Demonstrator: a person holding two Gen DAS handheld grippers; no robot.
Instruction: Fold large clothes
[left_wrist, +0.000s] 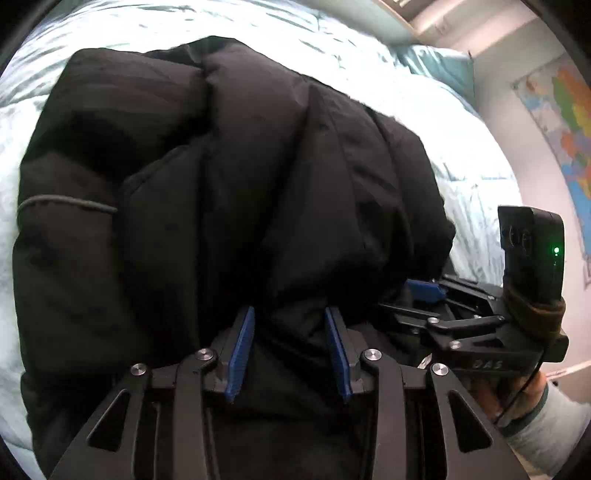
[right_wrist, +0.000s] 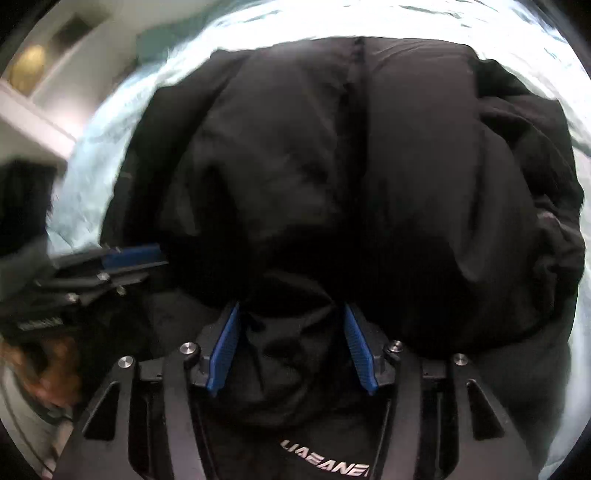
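Left hand-held gripper (left_wrist: 290, 314) jaws parted, right hand-held gripper (right_wrist: 291, 310) likewise, both angled downward

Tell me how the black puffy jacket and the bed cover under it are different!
The black jacket is very dark, while the bed cover is pale blue-green. The jacket is bunched into a thick, puffy heap; the bed cover is spread out flat with small wrinkles. The jacket lies on top, and the bed cover sits underneath, showing all around it. Both are soft cloth.
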